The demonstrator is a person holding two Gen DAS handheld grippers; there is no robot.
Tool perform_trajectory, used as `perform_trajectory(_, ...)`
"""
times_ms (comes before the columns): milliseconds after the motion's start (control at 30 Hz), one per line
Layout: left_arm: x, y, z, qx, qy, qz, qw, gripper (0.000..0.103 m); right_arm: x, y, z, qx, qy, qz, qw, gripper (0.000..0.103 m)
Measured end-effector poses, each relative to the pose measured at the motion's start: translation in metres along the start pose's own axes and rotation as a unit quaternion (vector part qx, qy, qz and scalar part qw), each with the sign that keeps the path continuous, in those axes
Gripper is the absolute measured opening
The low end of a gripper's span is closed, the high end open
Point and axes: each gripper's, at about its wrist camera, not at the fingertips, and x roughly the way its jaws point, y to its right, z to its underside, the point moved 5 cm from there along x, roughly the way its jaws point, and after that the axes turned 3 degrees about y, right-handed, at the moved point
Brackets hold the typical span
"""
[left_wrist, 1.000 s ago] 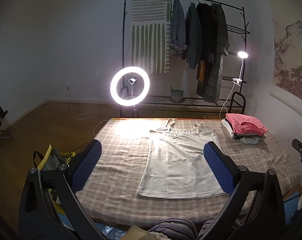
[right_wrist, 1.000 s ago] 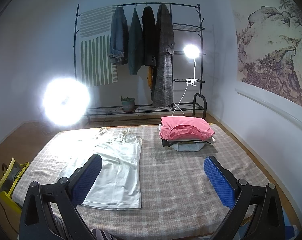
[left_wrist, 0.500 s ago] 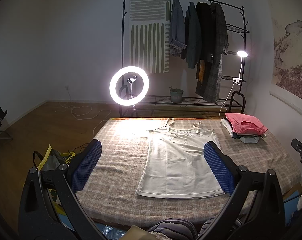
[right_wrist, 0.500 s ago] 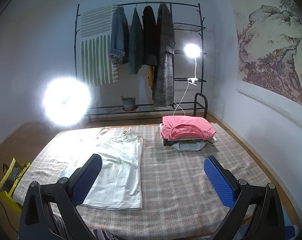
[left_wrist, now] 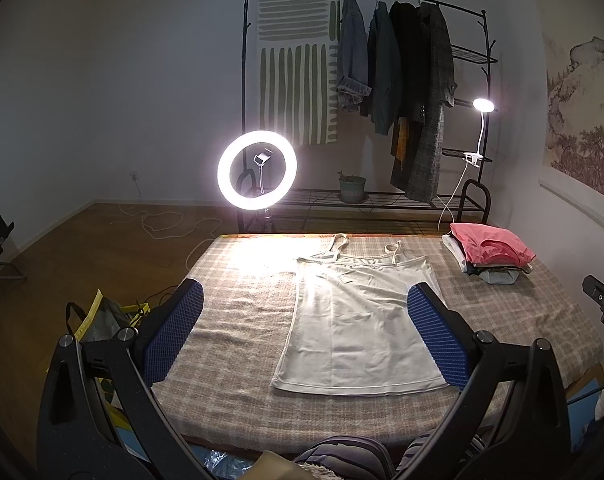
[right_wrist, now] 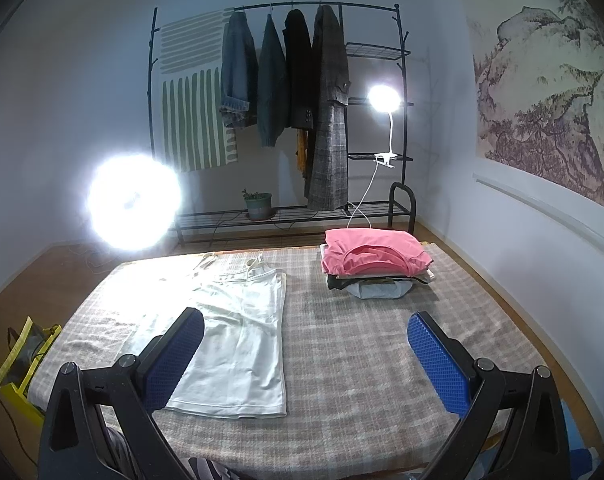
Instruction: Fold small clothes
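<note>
Left wrist view looks down on a white camisole (left_wrist: 358, 320) spread flat on the checked bed (left_wrist: 238, 320), straps toward 12 o'clock and hem toward 6, so its long axis runs straight away from the person. The left gripper (left_wrist: 302, 332) hangs above it with jaws spread wide and nothing held; the garment sits between its blue pads, biased toward the 3 o'clock finger. In the right wrist view the right gripper (right_wrist: 306, 356) is likewise released and empty, with the camisole (right_wrist: 238, 340) off toward 9 o'clock, only its left pad overlapping the cloth. The left gripper is judged nearer. Only the right view shows the stack of folded clothes (right_wrist: 374, 264) closely, pink top uppermost, well apart from the camisole at 1 o'clock.
</note>
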Motion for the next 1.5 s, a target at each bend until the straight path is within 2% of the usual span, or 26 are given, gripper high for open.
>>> perform_trajectory(700,0.003,0.001,0.004,-0.001,-0.004,-0.003,1.0000,0.103,0.006,-0.003,0.002,0.000,-0.005,-0.003,1.000,0.103)
perform_trajectory(1033,0.047,-0.018,0.018,-0.007,-0.022,-0.017,0.9996,0.103,0.038,-0.021,-0.013,-0.020,-0.005,-0.008,1.000,0.103)
perform_trajectory(1200,0.073,-0.033,0.033,-0.013,-0.032,-0.008,0.9994,0.103,0.068,-0.040,-0.022,-0.027,-0.010,-0.035,0.999,0.103)
perform_trajectory(1300,0.092,-0.045,0.047,-0.022,-0.048,-0.004,0.9986,0.102,0.090,-0.056,-0.029,-0.038,-0.016,-0.062,0.997,0.103)
perform_trajectory(1367,0.107,-0.053,0.060,-0.034,-0.074,0.007,0.9967,0.097,0.105,-0.068,-0.032,-0.046,-0.019,-0.075,0.996,0.102)
perform_trajectory(1500,0.140,-0.066,0.095,-0.080,-0.143,0.048,0.9854,0.080,0.142,-0.099,-0.034,-0.050,-0.046,-0.125,0.990,0.096)
